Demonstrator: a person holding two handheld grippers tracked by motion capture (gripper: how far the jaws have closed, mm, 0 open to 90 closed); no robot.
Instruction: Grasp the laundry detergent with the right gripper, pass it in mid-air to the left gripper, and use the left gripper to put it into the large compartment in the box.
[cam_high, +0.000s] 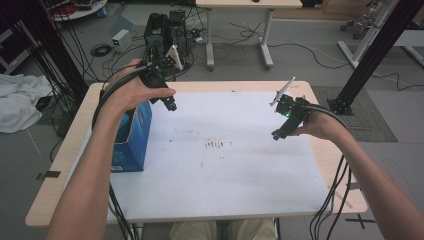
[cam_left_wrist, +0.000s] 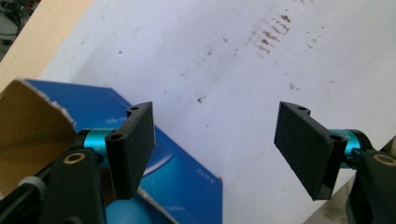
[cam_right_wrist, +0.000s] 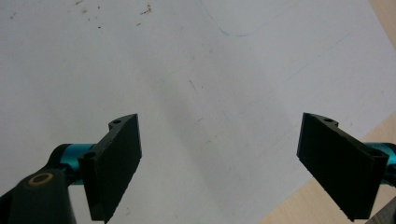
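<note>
Standing open-topped at the left edge of the white sheet (cam_high: 225, 170), the blue cardboard box (cam_high: 131, 137) is the one loose thing we see on the wooden table (cam_high: 60, 165), its brown inner flap showing in the left gripper view. We hold the left gripper (cam_left_wrist: 215, 144) just above the box's right rim, jaws spread wide with nothing between them. Well apart, over the sheet's right side, our right gripper (cam_right_wrist: 219, 163) hangs equally wide and empty, near faint brown specks (cam_high: 216, 145) at mid-sheet.
</note>
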